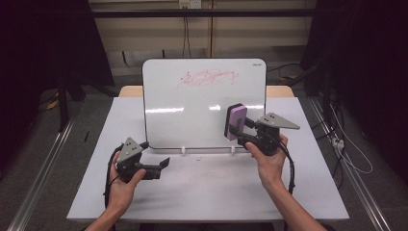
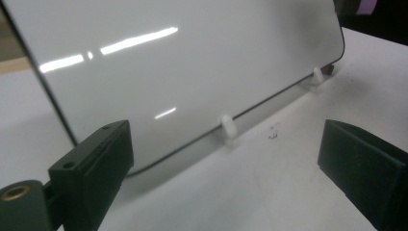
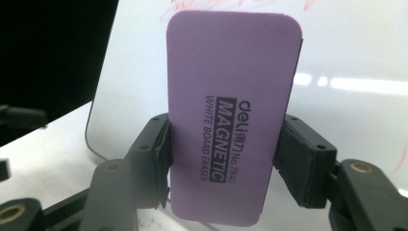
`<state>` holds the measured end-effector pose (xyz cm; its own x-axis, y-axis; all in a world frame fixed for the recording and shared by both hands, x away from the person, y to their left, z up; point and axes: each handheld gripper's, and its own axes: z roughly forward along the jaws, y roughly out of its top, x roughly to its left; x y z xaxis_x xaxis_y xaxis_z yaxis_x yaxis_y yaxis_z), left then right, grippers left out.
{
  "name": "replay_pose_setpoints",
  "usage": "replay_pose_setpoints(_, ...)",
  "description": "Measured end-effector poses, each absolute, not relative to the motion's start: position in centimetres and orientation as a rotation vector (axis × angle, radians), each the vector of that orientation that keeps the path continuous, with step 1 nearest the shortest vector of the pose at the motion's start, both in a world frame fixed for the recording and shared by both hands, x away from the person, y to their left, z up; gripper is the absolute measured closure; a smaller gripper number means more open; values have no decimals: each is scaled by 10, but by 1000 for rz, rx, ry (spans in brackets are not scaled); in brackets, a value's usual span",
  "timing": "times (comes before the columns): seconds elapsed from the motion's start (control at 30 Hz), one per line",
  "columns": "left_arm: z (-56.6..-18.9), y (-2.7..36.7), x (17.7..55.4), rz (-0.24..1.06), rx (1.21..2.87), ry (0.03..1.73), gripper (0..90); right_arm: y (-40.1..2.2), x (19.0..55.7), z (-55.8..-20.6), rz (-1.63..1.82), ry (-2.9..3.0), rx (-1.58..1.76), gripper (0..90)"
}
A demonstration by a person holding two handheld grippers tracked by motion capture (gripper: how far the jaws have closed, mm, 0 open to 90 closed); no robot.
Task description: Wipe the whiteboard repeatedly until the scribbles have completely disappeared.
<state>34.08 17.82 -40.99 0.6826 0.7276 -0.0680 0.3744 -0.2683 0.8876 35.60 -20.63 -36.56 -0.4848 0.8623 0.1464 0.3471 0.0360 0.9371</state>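
A whiteboard [image 1: 192, 96] stands propped upright on the white table [image 1: 207, 192], with a red scribble [image 1: 208, 77] near its top. My right gripper [image 1: 236, 130] is shut on a purple whiteboard eraser [image 1: 235, 121], held upright in front of the board's lower right part. In the right gripper view the eraser [image 3: 231, 120] sits clamped between both pads, its printed face toward the camera. My left gripper [image 1: 163, 164] is open and empty, low over the table by the board's lower left corner. The left gripper view shows its jaws wide apart before the board's bottom edge [image 2: 231, 115].
Two small white clips [image 1: 183, 150] hold the board's bottom edge on the table. A wooden table edge [image 1: 281, 90] shows behind the board. Cables [image 1: 353, 159] lie on the floor to the right. Metal rails run along both sides of the table.
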Motion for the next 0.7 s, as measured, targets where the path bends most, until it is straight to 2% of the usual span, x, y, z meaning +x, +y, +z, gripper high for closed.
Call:
replay_pose_setpoints(0.27,-427,197,325,438,1840,932,54,-205,371,-350,1283,1835,1166,411)
replay_pose_setpoints(0.5,-426,199,323,494,1822,933,55,-209,387,-334,1171,1803,1134,411)
replay_pose_setpoints(0.7,-428,198,322,486,1823,940,55,-208,406,-322,1063,1815,1102,411)
